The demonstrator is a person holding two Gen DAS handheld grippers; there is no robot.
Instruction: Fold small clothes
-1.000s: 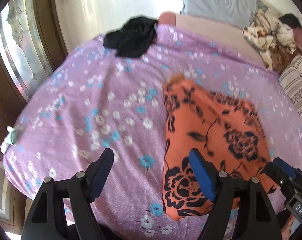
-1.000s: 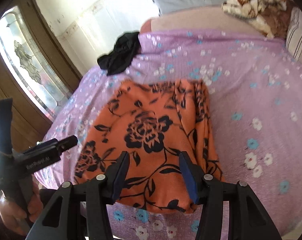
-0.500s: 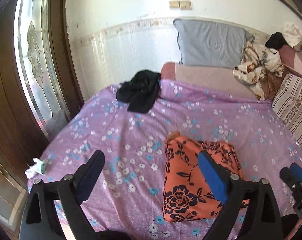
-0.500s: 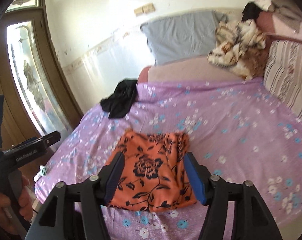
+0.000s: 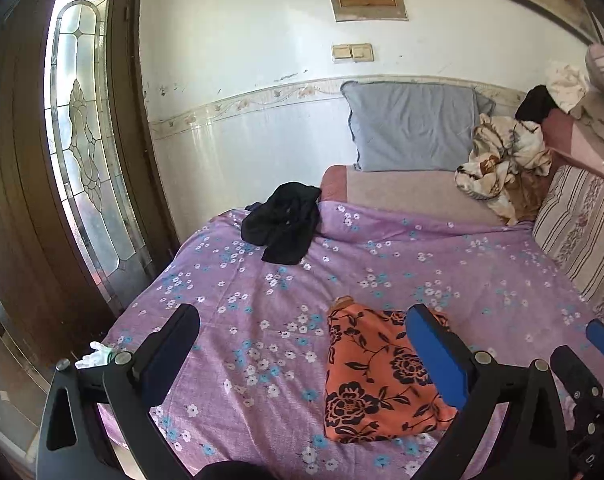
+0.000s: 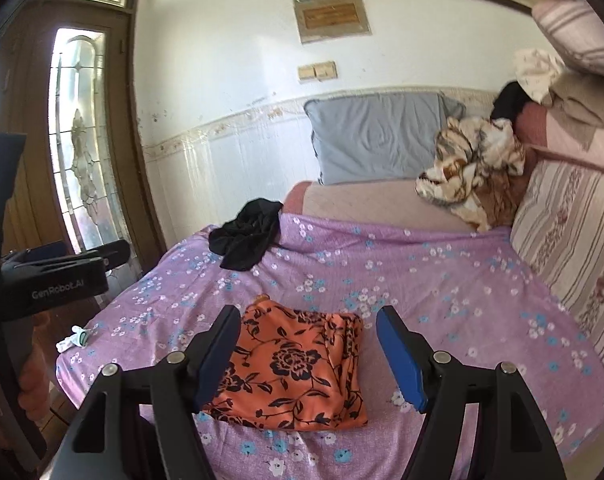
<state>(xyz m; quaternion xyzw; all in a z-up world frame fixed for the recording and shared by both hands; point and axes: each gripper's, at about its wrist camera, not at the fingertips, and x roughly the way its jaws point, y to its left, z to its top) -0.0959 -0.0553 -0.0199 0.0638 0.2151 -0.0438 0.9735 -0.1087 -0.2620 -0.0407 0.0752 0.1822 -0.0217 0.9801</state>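
An orange garment with black flowers lies folded into a flat rectangle on the purple flowered bed sheet, near the front edge. A crumpled black garment sits at the sheet's far left end. My left gripper hangs above the bed, its jaws still opening, nothing between them. My right gripper is raised over the orange garment, jaws opening too and holding nothing. The left gripper's body shows at the left of the right wrist view, held by a hand.
A grey pillow leans on the far wall. A patterned blanket is heaped at the back right beside a striped cushion. A wooden door with a glass panel stands left. A small white item lies at the left edge.
Both grippers have risen and pulled back from the orange garment, tilting up so the wall and pillow come into view. Both sets of jaws have spread wider. The garment stays flat on the sheet.
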